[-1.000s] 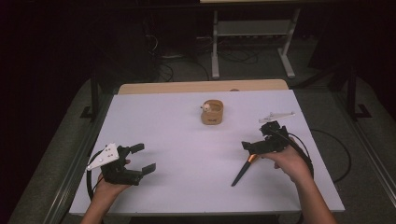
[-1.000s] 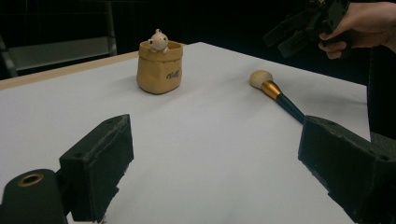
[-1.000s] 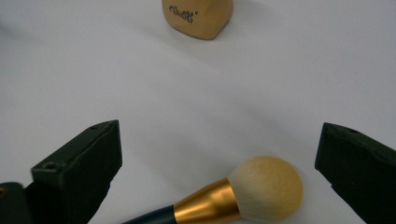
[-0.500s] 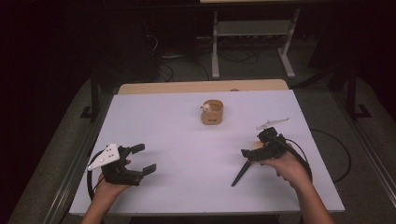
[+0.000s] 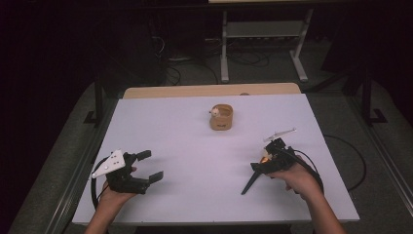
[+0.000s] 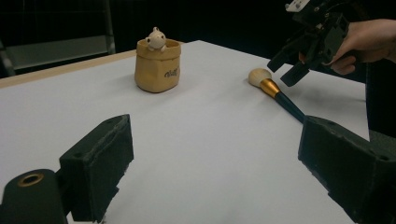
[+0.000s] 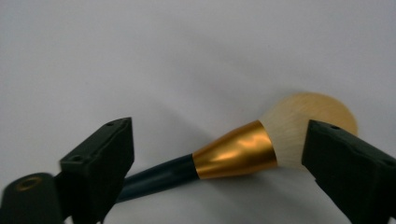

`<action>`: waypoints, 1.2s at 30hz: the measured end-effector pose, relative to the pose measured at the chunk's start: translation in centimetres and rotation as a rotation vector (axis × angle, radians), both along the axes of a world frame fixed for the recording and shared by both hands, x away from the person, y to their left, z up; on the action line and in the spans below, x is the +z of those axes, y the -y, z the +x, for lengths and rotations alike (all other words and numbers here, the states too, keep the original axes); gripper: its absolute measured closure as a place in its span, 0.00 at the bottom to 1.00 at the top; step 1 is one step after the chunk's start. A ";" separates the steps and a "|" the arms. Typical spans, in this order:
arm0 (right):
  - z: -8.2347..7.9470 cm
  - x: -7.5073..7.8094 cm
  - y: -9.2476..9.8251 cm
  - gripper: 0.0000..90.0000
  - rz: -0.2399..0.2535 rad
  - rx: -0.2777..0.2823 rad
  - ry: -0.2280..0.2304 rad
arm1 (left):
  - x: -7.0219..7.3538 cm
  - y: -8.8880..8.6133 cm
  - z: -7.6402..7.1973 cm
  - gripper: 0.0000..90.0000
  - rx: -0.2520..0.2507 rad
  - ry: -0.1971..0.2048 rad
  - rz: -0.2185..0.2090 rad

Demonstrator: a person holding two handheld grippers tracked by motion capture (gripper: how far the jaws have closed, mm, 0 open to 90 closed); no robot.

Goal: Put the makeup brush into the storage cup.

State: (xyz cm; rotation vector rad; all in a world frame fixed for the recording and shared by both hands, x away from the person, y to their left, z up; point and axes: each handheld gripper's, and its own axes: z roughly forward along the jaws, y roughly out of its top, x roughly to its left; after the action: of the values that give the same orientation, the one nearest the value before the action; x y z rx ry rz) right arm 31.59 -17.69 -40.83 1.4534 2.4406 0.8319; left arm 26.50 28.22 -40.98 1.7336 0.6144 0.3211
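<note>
High view shows the right gripper (image 5: pixel 267 165) lower and nearer the table's front edge than a second ago, now poised over the head end of the makeup brush (image 5: pixel 254 176), whose dark handle runs out toward the person. Its jaws have just been closing a little, yet they stand apart: in the right gripper view the brush (image 7: pixel 243 151) lies flat on the white table (image 7: pixel 187 56) between the two black jaws, its gold ferrule and pale bristles in the gap, and neither pad presses on it. The left gripper (image 5: pixel 146 166) has kept its place near the front left corner, jaws wide open with nothing between them. The tan pouch (image 5: pixel 221 117) with a small pale figure peeking from its top stands where it stood, mid-table and well apart from the brush. In the left gripper view the pouch (image 6: pixel 157 65) bears a short dark word in script, too small to read.
</note>
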 end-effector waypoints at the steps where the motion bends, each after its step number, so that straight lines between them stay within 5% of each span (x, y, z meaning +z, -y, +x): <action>1: 0.0 0.0 0.0 0.12 0.002 0.000 -0.013 | 0.0 0.0 0.0 0.11 0.000 0.001 0.000; 20: -0.1 -0.9 -0.6 0.16 -0.056 0.012 -0.077 | 0.0 0.0 0.0 0.11 0.000 -0.005 0.000; 36: -0.2 -1.2 -1.2 0.17 -0.123 -0.027 -0.081 | -0.1 0.1 0.1 0.11 -0.004 -0.004 0.005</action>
State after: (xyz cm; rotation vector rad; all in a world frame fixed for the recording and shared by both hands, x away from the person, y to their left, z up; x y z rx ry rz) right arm 31.40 -16.47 -42.07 1.4991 2.4751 0.6169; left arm 26.59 28.07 -41.06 1.7405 0.6137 0.3168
